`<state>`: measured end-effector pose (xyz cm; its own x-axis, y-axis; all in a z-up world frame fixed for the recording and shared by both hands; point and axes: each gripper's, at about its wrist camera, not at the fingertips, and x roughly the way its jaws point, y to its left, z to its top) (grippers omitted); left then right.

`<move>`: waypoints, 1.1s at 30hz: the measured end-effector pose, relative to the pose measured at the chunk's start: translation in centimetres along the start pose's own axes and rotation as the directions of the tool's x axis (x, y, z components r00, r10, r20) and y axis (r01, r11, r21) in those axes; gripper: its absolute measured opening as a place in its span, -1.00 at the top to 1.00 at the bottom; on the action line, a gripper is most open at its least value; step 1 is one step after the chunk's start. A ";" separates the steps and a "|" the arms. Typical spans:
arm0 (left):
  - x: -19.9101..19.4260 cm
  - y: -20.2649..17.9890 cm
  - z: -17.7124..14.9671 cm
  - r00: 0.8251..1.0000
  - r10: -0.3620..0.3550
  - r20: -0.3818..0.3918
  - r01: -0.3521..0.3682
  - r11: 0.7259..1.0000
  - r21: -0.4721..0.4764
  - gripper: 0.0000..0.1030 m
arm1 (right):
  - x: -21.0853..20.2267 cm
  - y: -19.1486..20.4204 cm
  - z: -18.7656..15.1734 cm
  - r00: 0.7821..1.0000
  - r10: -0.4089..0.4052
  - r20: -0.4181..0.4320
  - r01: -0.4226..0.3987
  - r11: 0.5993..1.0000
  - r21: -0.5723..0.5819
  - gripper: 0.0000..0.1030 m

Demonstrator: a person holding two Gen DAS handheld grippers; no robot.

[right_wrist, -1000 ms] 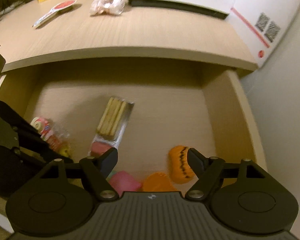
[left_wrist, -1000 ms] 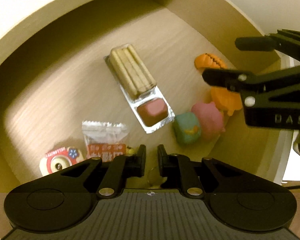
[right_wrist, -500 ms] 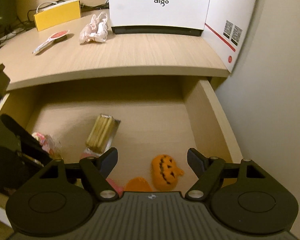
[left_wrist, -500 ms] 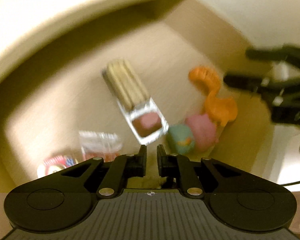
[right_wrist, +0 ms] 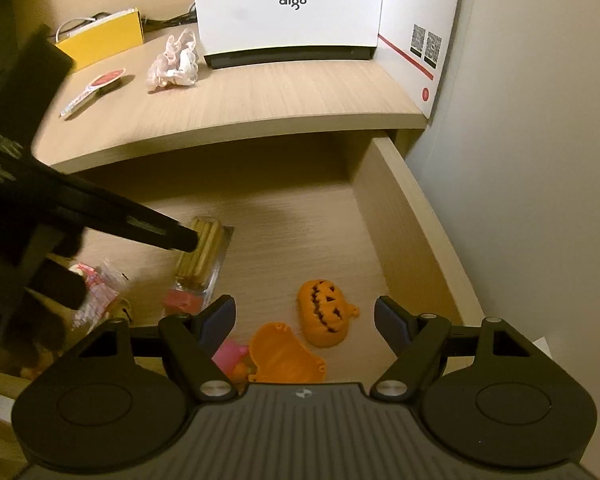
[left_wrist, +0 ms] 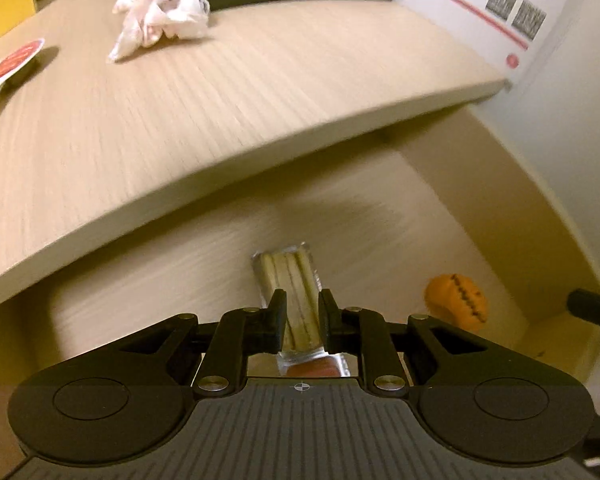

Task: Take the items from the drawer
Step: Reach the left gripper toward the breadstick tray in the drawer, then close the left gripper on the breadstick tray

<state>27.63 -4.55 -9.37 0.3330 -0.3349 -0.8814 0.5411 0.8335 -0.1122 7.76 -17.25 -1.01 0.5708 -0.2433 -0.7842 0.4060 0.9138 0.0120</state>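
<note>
The open wooden drawer [right_wrist: 404,232] holds a clear pack of biscuit sticks with a red dip [right_wrist: 204,248], an orange jack-o'-lantern [right_wrist: 326,312], a second orange piece [right_wrist: 284,356], a pink toy [right_wrist: 230,356] and a crinkly snack packet [right_wrist: 96,292]. My left gripper [left_wrist: 303,320] hangs over the biscuit pack [left_wrist: 290,280]. Its jaws are opening, a narrow gap apart, and hold nothing. One of its fingers [right_wrist: 152,230] reaches in from the left. My right gripper [right_wrist: 304,310] stands open above the pumpkin, not touching it.
The desk top [right_wrist: 260,96] overhangs the back of the drawer. On it stand a white box [right_wrist: 288,8], a yellow box [right_wrist: 104,38], a crumpled wrapper [right_wrist: 174,64] and a red-and-white sachet [right_wrist: 96,88]. A wall runs close along the right.
The left gripper rose and tilted up, so the desk top now fills its view, and its jaws parted slightly. The right gripper drew back and up from the pumpkin.
</note>
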 end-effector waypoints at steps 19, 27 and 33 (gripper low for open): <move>-0.4 -0.5 -0.4 1.000 0.022 0.008 -0.023 0.997 0.070 0.37 | 0.0 -0.7 -0.6 1.000 0.014 -0.002 -0.014 1.000 0.025 -0.50; 0.3 -1.4 -0.1 0.996 0.086 0.013 -0.087 0.994 0.073 0.39 | 0.0 -0.5 -0.5 1.000 0.019 -0.016 -0.019 1.000 -0.004 -0.50; 0.8 -1.4 -0.3 0.992 0.129 0.005 -0.129 0.988 0.084 0.20 | 0.3 -0.4 -0.3 1.000 -0.004 -0.024 0.003 1.000 -0.025 -0.50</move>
<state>26.91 -5.88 -10.03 0.4041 -0.2265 -0.8862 0.5561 0.8301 0.0414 7.56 -17.57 -1.49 0.5522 -0.2387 -0.7988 0.3900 0.9208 -0.0056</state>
